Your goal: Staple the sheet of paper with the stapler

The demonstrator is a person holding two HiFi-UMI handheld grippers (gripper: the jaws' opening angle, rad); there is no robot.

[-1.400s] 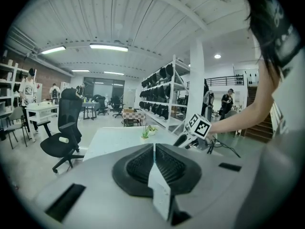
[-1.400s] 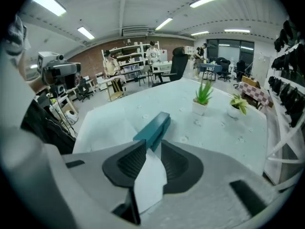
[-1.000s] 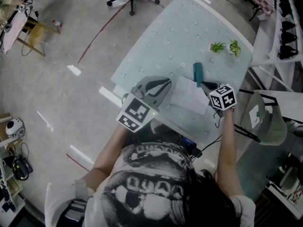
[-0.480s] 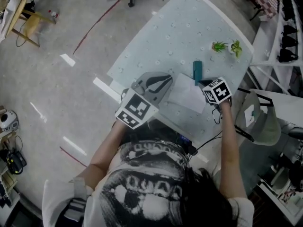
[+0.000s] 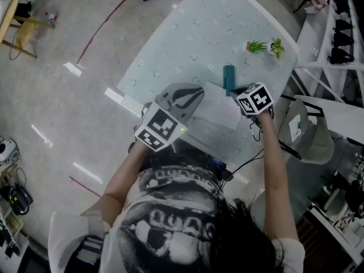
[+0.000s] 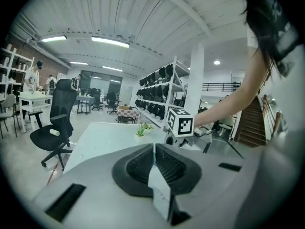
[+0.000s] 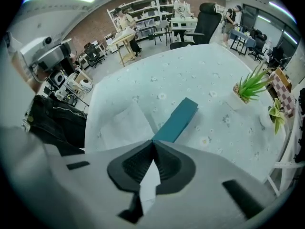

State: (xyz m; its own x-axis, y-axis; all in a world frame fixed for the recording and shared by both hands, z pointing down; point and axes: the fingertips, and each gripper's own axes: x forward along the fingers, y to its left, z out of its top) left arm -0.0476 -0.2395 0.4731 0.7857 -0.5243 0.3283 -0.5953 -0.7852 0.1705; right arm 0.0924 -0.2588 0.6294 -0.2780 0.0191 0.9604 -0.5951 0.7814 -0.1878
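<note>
A teal stapler (image 5: 228,79) lies on the flower-print table (image 5: 193,33), at the far edge of a white sheet of paper (image 5: 219,108). My left gripper (image 5: 200,94) sits at the sheet's left edge. In the left gripper view its jaws (image 6: 153,149) are shut with a thin white edge of paper between the pads. My right gripper (image 5: 243,92) points steeply down, mostly hidden under its marker cube (image 5: 254,99). In the right gripper view it (image 7: 153,142) is shut, tips at the near end of the stapler (image 7: 176,120), with the paper (image 7: 123,125) to the left.
Two small potted plants (image 5: 256,46) stand toward the table's far right corner, beyond the stapler. A pale chair (image 5: 310,135) stands off the table's right side. The table's near edge runs just under my left gripper. Shelving lines the room's right side.
The right gripper has tipped further downward and its marker cube has come closer to the stapler. The left gripper has edged slightly toward the paper. Both stay shut.
</note>
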